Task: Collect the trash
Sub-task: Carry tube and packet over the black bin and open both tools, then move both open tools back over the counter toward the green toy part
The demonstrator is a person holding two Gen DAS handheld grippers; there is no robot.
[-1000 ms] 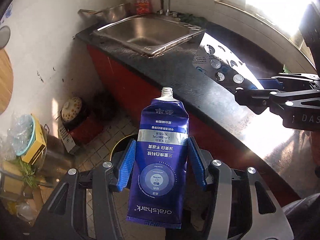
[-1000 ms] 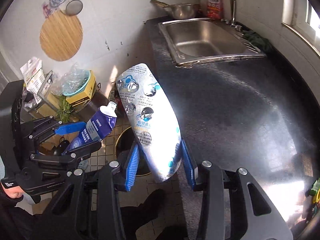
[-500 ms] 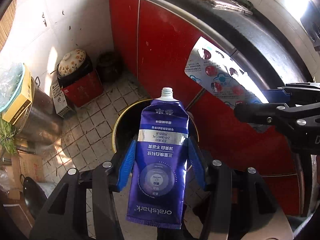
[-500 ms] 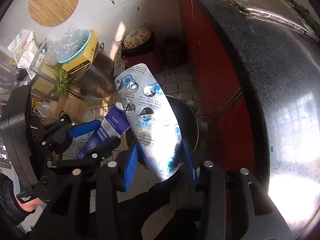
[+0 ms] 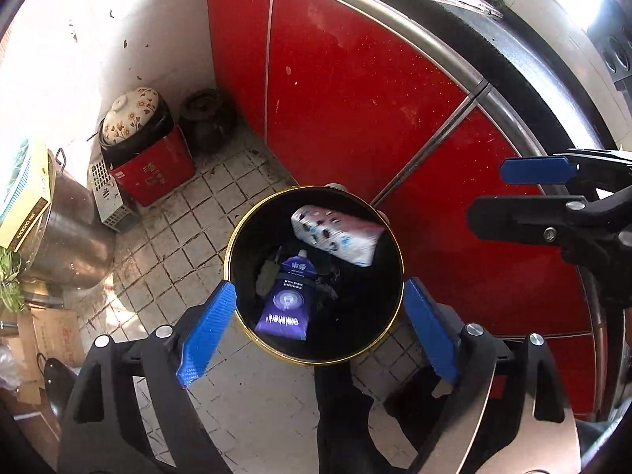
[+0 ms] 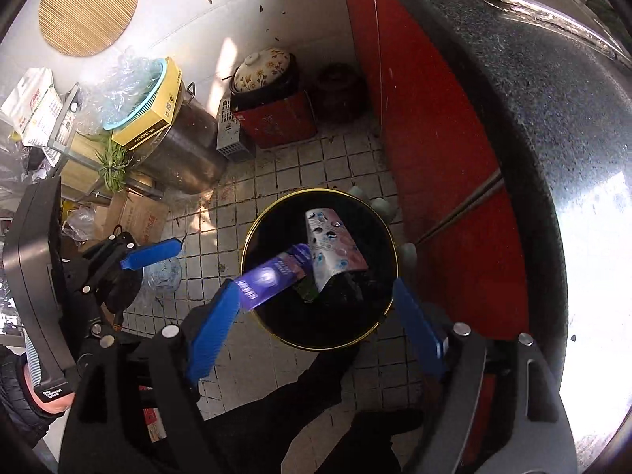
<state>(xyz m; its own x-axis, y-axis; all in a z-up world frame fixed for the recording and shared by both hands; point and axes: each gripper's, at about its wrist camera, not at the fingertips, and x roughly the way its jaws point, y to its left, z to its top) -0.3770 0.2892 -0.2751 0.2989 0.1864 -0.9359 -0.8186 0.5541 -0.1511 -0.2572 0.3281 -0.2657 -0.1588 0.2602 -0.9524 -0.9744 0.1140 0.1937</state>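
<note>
A round black trash bin with a gold rim (image 5: 237,237) (image 6: 252,233) stands on the tiled floor below both grippers. A purple toothpaste tube (image 5: 286,296) (image 6: 268,280) and a white blister pack (image 5: 335,235) (image 6: 333,251) are blurred and free over the bin's mouth, touching no finger. My left gripper (image 5: 316,324) is open and empty above the bin; it also shows at the left of the right wrist view (image 6: 130,272). My right gripper (image 6: 316,331) is open and empty above the bin; it also shows at the right of the left wrist view (image 5: 529,189).
Red cabinet doors (image 5: 355,91) and the dark countertop (image 6: 553,118) run along the right. A red box with a flowered pot (image 5: 146,158), a dark jar (image 5: 205,118), a steel pot (image 6: 177,158) and cardboard boxes (image 6: 134,217) stand on the floor to the left.
Both grippers opened and let go. The toothpaste tube and the blister pack left the fingers and dropped to the bin's mouth. Both views tilted further down toward the floor.
</note>
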